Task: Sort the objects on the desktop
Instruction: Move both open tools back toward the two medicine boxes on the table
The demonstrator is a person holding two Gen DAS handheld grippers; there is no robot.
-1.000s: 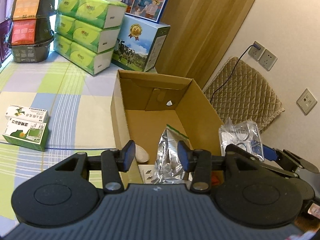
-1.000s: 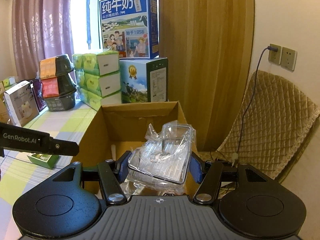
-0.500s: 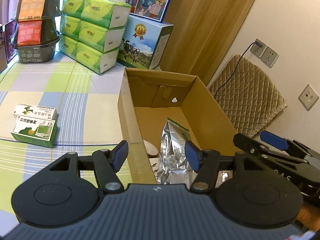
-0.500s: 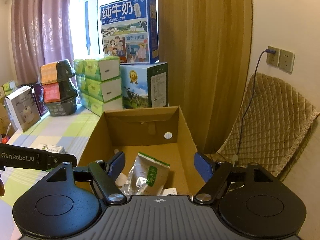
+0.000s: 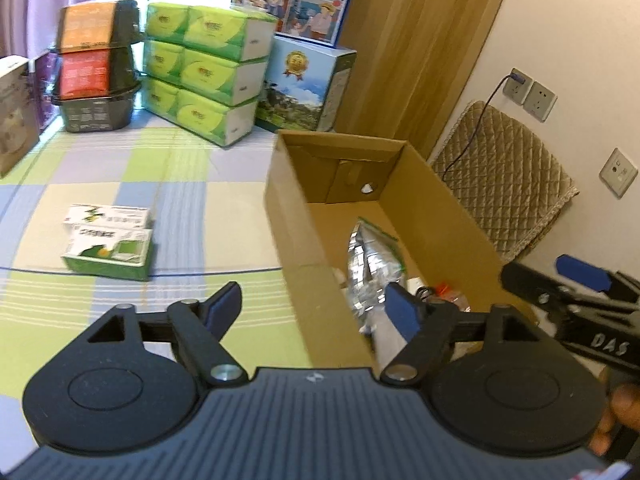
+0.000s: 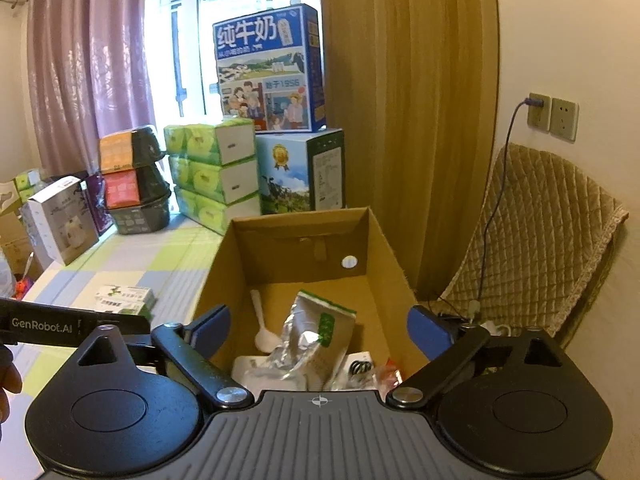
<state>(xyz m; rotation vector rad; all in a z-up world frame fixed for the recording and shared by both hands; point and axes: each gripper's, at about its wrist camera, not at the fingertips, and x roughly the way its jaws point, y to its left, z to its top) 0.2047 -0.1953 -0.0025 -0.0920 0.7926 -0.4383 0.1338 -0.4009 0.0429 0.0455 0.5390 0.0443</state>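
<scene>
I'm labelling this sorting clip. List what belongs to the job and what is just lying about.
Job:
- open brown cardboard box
- crinkled silver foil pouch
- white plastic spoon
- two small green-and-white cartons
- left gripper, right gripper, both open

Lying about:
- stacked green tissue packs
- blue milk cartons
- quilted tan cushion

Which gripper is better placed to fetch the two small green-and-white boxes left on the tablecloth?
Probably the left gripper: it is open and empty, and the small boxes lie just ahead on its side. The right gripper, also open, hangs over the cardboard box.

Both wrist views over cardboard box (image 5: 304, 216)
</scene>
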